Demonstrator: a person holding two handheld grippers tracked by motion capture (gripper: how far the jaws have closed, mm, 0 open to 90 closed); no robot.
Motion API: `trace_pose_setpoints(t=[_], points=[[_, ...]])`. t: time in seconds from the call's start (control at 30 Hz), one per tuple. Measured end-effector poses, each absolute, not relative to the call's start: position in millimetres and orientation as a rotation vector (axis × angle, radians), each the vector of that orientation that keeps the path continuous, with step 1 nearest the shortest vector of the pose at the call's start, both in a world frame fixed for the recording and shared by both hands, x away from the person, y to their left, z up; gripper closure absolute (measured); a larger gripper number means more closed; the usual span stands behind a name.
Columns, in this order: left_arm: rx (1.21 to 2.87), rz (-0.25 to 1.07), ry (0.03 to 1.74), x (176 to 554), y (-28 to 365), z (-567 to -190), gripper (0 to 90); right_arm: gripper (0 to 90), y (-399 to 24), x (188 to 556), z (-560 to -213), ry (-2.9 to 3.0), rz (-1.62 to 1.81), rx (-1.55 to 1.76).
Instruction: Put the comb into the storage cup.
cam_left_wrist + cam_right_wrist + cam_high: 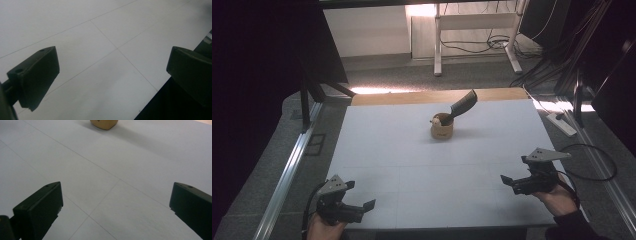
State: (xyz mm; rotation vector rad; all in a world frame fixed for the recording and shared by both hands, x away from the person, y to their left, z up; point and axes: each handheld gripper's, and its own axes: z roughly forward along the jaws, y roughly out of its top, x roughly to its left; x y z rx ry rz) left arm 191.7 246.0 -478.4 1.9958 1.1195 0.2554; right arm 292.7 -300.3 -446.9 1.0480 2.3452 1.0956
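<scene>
A small tan wooden cup stands on the white table, a little beyond its middle. A black comb-like tool leans out of the cup toward the upper right, and a small pale piece shows at its rim. My left gripper rests open near the front left corner, nothing between its jaws. In the left gripper view the left gripper hangs over bare table beside the front edge. My right gripper is open at the right side, empty. The right gripper view shows the right gripper facing the cup's base far ahead.
A wooden strip runs along the table's far edge. A metal rail lies on the floor at the left. At the right, a power strip and cables lie on the floor. A white desk frame stands behind.
</scene>
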Motion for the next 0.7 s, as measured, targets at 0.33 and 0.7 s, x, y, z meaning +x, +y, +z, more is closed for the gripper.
trace_pose_setpoints(t=[0.33,0.7], points=[[1.995,0.254,1.121,191.8,245.6,-478.5,0.0,0.0,-308.4,286.0,-449.7,2.344,1.050,1.061],[1.995,0.251,1.121,191.9,245.4,-478.5,0.0,0.0,-319.1,276.8,-452.0,2.324,1.035,1.099]])
